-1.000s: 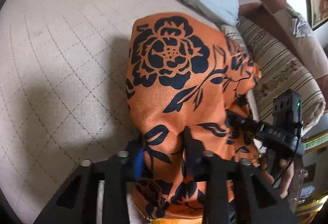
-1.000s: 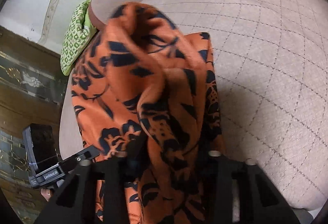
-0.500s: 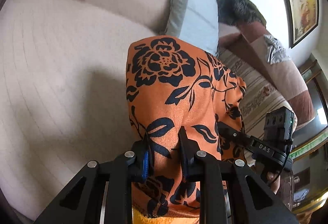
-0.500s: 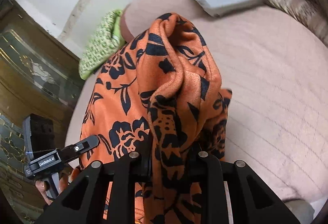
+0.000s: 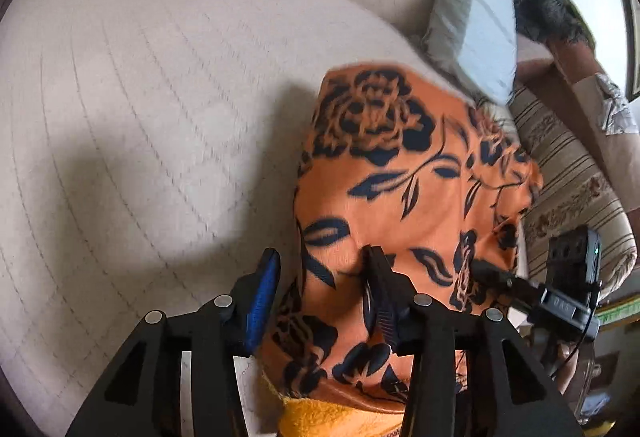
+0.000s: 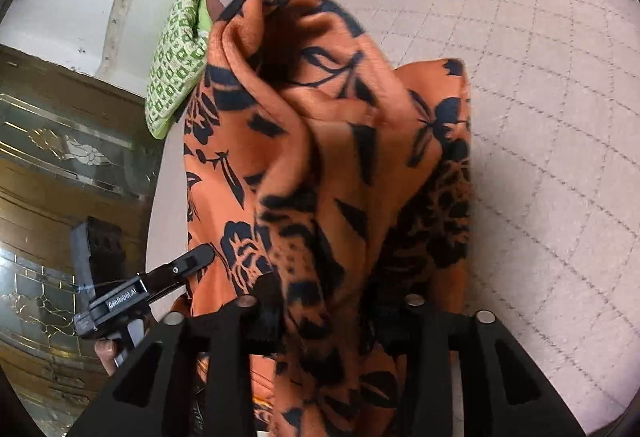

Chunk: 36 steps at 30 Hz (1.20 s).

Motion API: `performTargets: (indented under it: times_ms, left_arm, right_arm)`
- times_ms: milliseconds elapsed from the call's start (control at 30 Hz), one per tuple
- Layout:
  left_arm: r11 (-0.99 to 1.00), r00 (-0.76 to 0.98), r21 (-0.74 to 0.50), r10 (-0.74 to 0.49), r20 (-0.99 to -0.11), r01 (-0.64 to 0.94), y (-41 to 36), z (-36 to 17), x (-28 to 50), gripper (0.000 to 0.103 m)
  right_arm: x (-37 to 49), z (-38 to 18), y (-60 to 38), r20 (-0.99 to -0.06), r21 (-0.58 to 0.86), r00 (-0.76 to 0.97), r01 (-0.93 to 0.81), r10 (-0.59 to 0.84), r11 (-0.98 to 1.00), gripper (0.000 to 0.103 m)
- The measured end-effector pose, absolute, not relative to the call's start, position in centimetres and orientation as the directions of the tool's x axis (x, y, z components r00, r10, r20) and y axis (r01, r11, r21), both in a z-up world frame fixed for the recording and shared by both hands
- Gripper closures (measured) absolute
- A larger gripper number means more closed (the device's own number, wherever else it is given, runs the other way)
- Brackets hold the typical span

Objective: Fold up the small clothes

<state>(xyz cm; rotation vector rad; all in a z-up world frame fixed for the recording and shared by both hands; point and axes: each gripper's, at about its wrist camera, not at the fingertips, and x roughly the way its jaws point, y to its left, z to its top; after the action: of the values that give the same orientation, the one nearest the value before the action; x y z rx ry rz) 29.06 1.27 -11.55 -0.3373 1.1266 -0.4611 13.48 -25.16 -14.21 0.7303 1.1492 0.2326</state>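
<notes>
The orange garment (image 5: 404, 193) is a soft cloth with a black print of big roses, leaves and thin stems. In the left wrist view it hangs in front of the camera over a beige quilted cushion (image 5: 140, 117), and its top edge is a little blurred. The front face is rather smooth, with one large rose near the top and leaves lower down. Under its lower edge a piece of yellow fuzzy fabric (image 5: 320, 417) shows.

The left gripper (image 5: 320, 263) has its fingers spread apart. The finger with the blue pad (image 5: 262, 297) stands free beside the left edge of the cloth, and the other finger presses into the cloth from the front. I cannot tell if any cloth is pinched between them.

In the right wrist view the same garment (image 6: 320, 157) is bunched into deep folds, with a rolled ridge at the top and a flat panel to the right. It drapes over the right gripper (image 6: 328, 301) and hides the fingertips, so I cannot tell how its fingers stand.

Behind the garment there are a grey pillow (image 5: 472, 9), a striped cushion (image 5: 568, 173) and a green patterned cloth (image 6: 176, 53) by the white wall.
</notes>
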Motion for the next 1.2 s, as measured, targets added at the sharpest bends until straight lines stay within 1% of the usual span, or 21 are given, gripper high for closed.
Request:
performTargets:
  times_ms: [33,67,100,167,267,333,367,400,433,467,500,533,567,600,633,700,800,900,1033,1200]
  left_arm:
    - [0.86,0.371,-0.476,-0.51,-0.776,0.185,1.4,-11.1,29.0,0.054]
    - [0.86,0.382,-0.475,-0.509,-0.771,0.187,1.9,-11.1,28.8,0.053]
    - [0.856,0.384,-0.479,-0.515,-0.766,0.192,2.9,-11.2,28.3,0.049]
    - [0.85,0.357,-0.485,-0.526,-0.772,0.203,2.5,-11.8,27.9,0.048]
    - [0.861,0.314,-0.453,-0.507,-0.803,0.233,1.0,-13.0,28.0,0.048]
    - [0.865,0.304,-0.445,-0.499,-0.812,0.231,0.6,-13.7,28.0,0.046]
    - [0.864,0.296,-0.452,-0.501,-0.813,0.22,0.6,-14.0,28.1,0.046]
    - [0.858,0.286,-0.469,-0.512,-0.81,0.209,0.7,-14.3,28.3,0.048]
    - [0.847,0.275,-0.493,-0.531,-0.801,0.2,1.1,-14.5,28.3,0.056]
    - [0.845,0.279,-0.494,-0.535,-0.798,0.205,1.2,-14.4,28.2,0.06]
    - [0.849,0.293,-0.483,-0.527,-0.797,0.214,1.3,-14.2,27.9,0.066]
    - [0.851,0.306,-0.475,-0.525,-0.795,0.226,1.2,-13.8,27.6,0.073]
    - [0.852,0.324,-0.465,-0.522,-0.789,0.24,1.1,-13.2,27.1,0.076]
    - [0.851,0.345,-0.459,-0.523,-0.779,0.254,1.1,-12.5,26.5,0.08]
    - [0.845,0.363,-0.464,-0.534,-0.763,0.266,1.0,-11.8,25.9,0.081]
    - [0.844,0.393,-0.457,-0.535,-0.748,0.28,0.8,-10.2,24.8,0.082]
    - [0.836,0.427,-0.447,-0.547,-0.72,0.318,0.0,-7.9,24.0,0.082]
    - [0.825,0.444,-0.431,-0.561,-0.699,0.364,-1.4,-6.2,24.2,0.082]
    - [0.812,0.444,-0.415,-0.576,-0.687,0.411,-3.8,-4.5,27.0,0.082]
    - [0.827,0.457,-0.366,-0.546,-0.702,0.427,-6.5,-5.6,31.7,0.081]
  right_arm:
    - [13.1,-13.8,-25.5,-0.753,0.621,0.419,0.197,0.508,0.758,0.049]
    - [12.4,-13.2,-25.9,-0.766,0.596,0.429,0.193,0.479,0.779,0.043]
    - [12.0,-12.6,-26.1,-0.782,0.56,0.441,0.187,0.441,0.807,0.034]
    - [10.8,-11.8,-26.9,-0.809,0.497,0.457,0.198,0.369,0.845,0.022]
    - [11.2,-13.3,-27.2,-0.819,0.508,0.423,0.22,0.388,0.833,0.022]
    - [11.9,-14.9,-27.2,-0.794,0.571,0.401,0.238,0.456,0.785,0.022]
    - [12.2,-15.7,-27.1,-0.78,0.598,0.4,0.25,0.482,0.761,0.024]
    - [12.5,-16.2,-26.9,-0.776,0.603,0.409,0.257,0.481,0.755,0.03]
    - [12.7,-16.2,-26.5,-0.775,0.597,0.423,0.246,0.47,0.764,0.036]
    - [12.9,-16.2,-26.0,-0.782,0.58,0.426,0.228,0.456,0.782,0.056]
    - [13.0,-16.2,-25.4,-0.784,0.576,0.418,0.212,0.459,0.79,0.066]
    - [13.0,-16.0,-24.9,-0.786,0.573,0.411,0.203,0.462,0.794,0.068]
    - [13.0,-15.4,-24.5,-0.799,0.544,0.414,0.19,0.436,0.817,0.074]
    - [12.8,-14.7,-24.3,-0.804,0.526,0.42,0.175,0.42,0.833,0.076]
    - [12.6,-13.9,-24.2,-0.801,0.523,0.433,0.168,0.414,0.836,0.076]
    - [12.0,-12.6,-24.7,-0.781,0.54,0.458,0.154,0.424,0.827,0.077]
    - [11.1,-10.5,-26.1,-0.726,0.595,0.509,0.13,0.462,0.793,0.078]
    - [11.2,-8.0,-27.5,-0.702,0.593,0.555,0.107,0.447,0.798,0.078]
    - [12.3,-5.0,-30.0,-0.678,0.576,0.611,0.098,0.409,0.811,0.078]
    - [16.3,-4.6,-33.1,-0.675,0.57,0.628,0.109,0.388,0.814,0.078]
